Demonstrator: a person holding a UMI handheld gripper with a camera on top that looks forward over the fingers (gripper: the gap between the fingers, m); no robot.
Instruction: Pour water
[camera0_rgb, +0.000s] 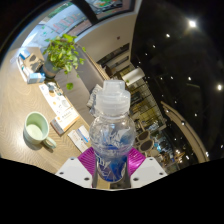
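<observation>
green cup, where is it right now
In the gripper view the green cup stands on the table, off to the left of the bottle that the fingers grip, with the plant farther beyond it.

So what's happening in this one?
A handheld gripper is clamped on a clear water bottle, its pink-padded fingers pressing on either side of the lower body. The bottle is lifted and tilted along with the whole view, its white flip cap apparently still on. A pale green mug stands on the wooden table off to one side, apart from the bottle, with a leafy plant beyond it. No water is flowing yet.
</observation>
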